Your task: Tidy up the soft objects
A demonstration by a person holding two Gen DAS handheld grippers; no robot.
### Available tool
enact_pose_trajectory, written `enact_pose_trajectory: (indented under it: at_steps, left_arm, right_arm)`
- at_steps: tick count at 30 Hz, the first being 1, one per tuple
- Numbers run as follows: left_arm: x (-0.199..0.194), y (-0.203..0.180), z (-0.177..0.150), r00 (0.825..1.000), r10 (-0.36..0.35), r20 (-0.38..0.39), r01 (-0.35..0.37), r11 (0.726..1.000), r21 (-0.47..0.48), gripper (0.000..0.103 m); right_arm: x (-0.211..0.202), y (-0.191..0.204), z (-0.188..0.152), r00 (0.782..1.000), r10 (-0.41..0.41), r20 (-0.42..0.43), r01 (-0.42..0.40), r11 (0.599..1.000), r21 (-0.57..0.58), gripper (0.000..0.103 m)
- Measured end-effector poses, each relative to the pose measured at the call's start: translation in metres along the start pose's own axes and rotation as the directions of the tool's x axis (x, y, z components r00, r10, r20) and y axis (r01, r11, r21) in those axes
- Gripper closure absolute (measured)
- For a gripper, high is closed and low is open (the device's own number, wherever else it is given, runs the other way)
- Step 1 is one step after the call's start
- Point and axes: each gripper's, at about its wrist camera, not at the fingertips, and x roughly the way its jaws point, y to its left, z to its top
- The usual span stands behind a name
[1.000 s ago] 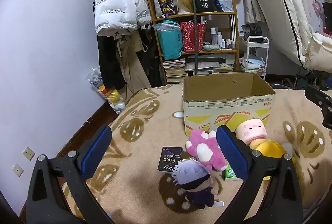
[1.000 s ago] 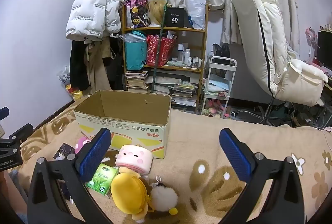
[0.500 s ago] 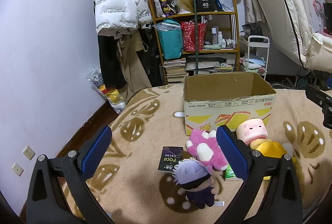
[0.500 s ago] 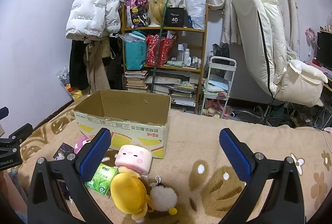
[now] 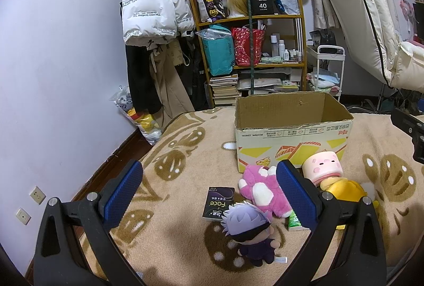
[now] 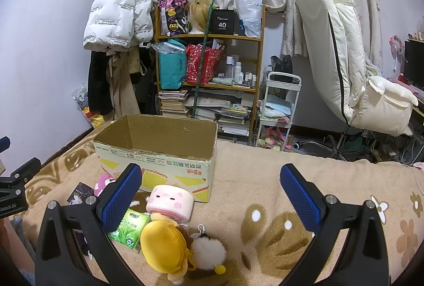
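Observation:
An open cardboard box [image 5: 292,127] stands on the patterned blanket; it also shows in the right wrist view [image 6: 156,148]. In front of it lie a pink plush [image 5: 261,190], a white-haired doll [image 5: 247,227], a pink square plush [image 5: 322,170] [image 6: 171,202], a yellow plush [image 6: 163,245] [image 5: 344,186] and a white pompom [image 6: 208,251]. My left gripper [image 5: 209,196] is open and empty, above the doll and pink plush. My right gripper [image 6: 212,204] is open and empty, to the right of the plush pile.
A dark "Face" packet [image 5: 218,202] and a green tissue pack [image 6: 131,227] lie among the toys. A cluttered shelf [image 6: 209,68], hanging coats [image 5: 153,42], a white cart [image 6: 278,106] and a cream chair [image 6: 352,68] stand behind the blanket [image 6: 265,180].

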Motion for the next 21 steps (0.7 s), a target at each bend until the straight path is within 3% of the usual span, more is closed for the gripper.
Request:
enact_pose_trajectory:
  at_steps: [21]
  left_arm:
    - [0.0006,0.0001,-0.0006,1.000,0.004,0.003,-0.004,1.000,0.001,0.003]
  right_arm:
    - [-0.0016,-0.0013,0.0028,1.000,-0.009,0.005,0.009,1.000,-0.003,0.000]
